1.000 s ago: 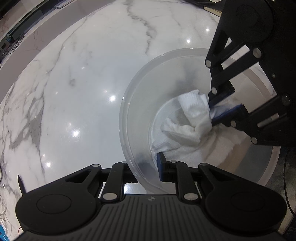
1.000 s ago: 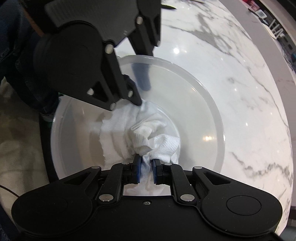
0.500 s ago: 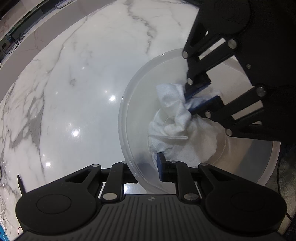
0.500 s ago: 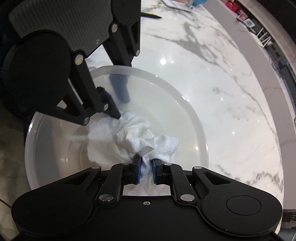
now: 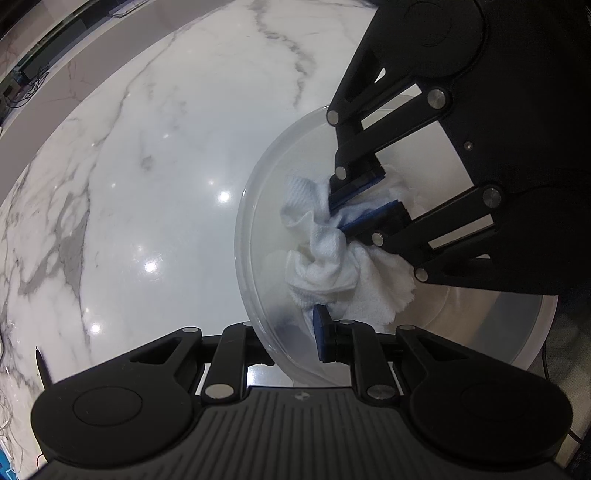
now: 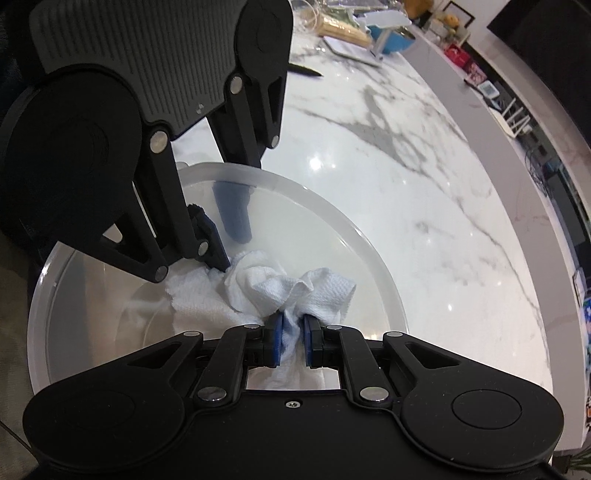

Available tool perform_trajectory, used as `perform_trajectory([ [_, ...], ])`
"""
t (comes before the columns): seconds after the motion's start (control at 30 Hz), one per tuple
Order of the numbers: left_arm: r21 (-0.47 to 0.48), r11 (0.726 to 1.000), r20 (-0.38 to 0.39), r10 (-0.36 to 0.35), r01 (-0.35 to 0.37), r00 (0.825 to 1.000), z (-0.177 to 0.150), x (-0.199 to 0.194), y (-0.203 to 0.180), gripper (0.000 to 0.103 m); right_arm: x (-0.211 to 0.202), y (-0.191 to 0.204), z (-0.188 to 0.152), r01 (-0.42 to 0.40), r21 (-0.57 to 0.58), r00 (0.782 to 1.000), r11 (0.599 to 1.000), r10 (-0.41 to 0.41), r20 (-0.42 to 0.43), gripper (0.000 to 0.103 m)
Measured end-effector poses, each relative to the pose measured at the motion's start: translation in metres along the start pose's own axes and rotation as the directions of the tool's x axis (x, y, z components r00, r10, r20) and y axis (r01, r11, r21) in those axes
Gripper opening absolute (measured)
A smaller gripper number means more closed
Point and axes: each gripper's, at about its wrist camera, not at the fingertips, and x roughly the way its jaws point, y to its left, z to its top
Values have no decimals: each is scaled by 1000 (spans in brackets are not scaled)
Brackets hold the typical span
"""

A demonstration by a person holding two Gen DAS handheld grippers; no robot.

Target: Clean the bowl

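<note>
A clear plastic bowl (image 5: 243, 221) stands on the white marble counter. My left gripper (image 5: 295, 325) is shut on the bowl's near wall, one blue pad inside and the other finger outside, dim through the plastic. A crumpled white paper towel (image 5: 321, 258) lies inside the bowl against its left wall. My right gripper (image 5: 338, 218) comes in from the upper right and is shut on the towel. In the right wrist view the right gripper (image 6: 293, 332) pinches the towel (image 6: 288, 284) between blue pads, low in the bowl (image 6: 369, 243). The left gripper (image 6: 225, 236) clamps the far wall.
The marble counter (image 5: 147, 184) stretches left of the bowl. A black pen (image 5: 42, 365) lies near its left edge and shows in the right wrist view as a pen (image 6: 304, 70). Blue items and clutter (image 6: 388, 33) sit at the far end. The counter's curved edge (image 6: 517, 221) runs at right.
My right gripper has dragged the towel across the bowl's floor toward the left wall and tilted upward. The left gripper and the bowl have stayed still.
</note>
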Motion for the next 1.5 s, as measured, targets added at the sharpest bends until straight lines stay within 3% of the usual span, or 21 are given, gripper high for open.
perform_trajectory([
  [1.0,-4,1000,0,-2,2,1000,-40,-10,51,16,-11,5,2,-111,-58,989,992,116,97,10],
  [1.27,-11,1000,0,0,0,1000,-48,-6,62,16,-22,9,2,-235,-72,970,969,238,40,10],
  [1.5,-9,1000,-6,4,-4,1000,-61,-7,84,16,-24,19,11,-286,-35,958,958,285,-22,10],
])
